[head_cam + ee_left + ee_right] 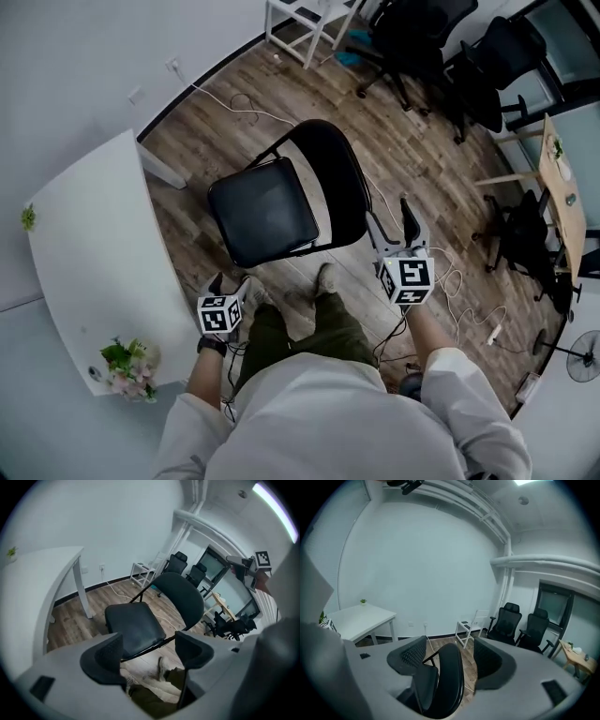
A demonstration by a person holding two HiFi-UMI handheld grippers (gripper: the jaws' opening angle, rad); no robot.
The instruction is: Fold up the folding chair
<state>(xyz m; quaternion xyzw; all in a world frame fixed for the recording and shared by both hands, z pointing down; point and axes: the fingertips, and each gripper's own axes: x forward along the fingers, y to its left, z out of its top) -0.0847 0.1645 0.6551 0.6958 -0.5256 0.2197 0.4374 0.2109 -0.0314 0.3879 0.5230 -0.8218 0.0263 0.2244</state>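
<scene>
Chair (286, 192) first, from the head view: it stands unfolded on the wooden floor (216, 122) ahead of both pairs of jaws, its seat (262, 216) level and its backrest (342, 178) raised. The left gripper (232, 284) hangs just short of the seat's near corner, apart from it. The right gripper (392, 221) sits just beside the backrest's edge, its jaws spread; whether the nearer jaw touches the edge cannot be told from here. Out past the left gripper's outer side is a white table (94, 234), with a bunch of flowers (131, 367) on its near end

In the left gripper view the jaws are wide apart and nothing lies between the pads (103, 656). Beyond the gap show the seat's front edge and, nearer, a shoe (161, 667)

In the right gripper view the jaws are again wide apart. The backrest, seen edge-on, stands in the gap between them, with floor showing beside it, and neither pad presses on it. Well beyond the jaws are two black office chairs (520, 625)
</scene>
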